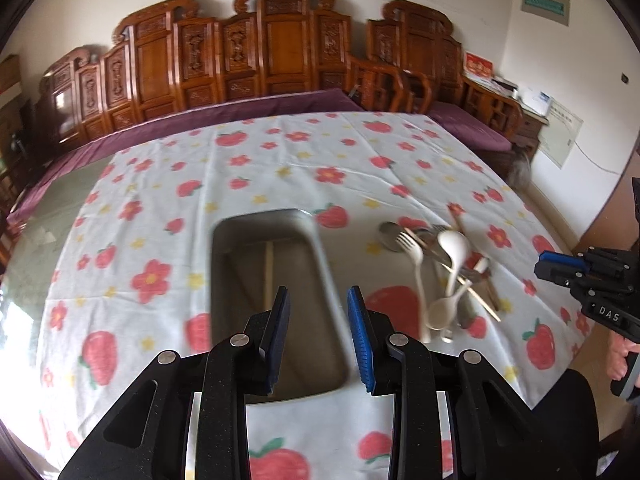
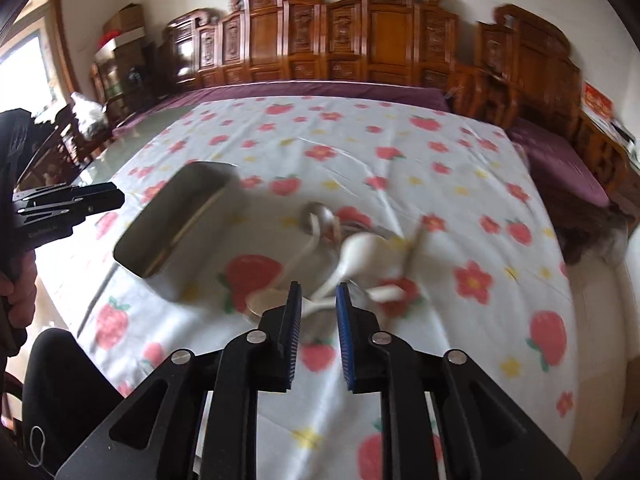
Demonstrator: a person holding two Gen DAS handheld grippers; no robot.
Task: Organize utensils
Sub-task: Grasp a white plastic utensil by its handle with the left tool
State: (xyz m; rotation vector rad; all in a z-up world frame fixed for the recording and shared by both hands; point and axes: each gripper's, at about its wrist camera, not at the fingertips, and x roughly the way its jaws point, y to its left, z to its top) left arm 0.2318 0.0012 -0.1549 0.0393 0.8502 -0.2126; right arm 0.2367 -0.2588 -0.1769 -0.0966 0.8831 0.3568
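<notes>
Reaching into that tangled pile [image 2: 352, 256] risks dragging neighbours off the table; your right gripper [image 2: 318, 300] and left gripper [image 1: 318, 304] both hang released, holding nothing, above the tray [image 1: 224, 264].

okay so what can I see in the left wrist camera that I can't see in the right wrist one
Only the left wrist view shows the white plastic fork clearly, a green sign on the wall and the left gripper from behind, its jaws apart with nothing between them.

Only the right wrist view shows a bright window and stacked boxes at the far left, plus the right gripper from behind, also empty.

Both show the metal tray with one chopstick inside, the utensil pile beside it and the strawberry tablecloth.
</notes>
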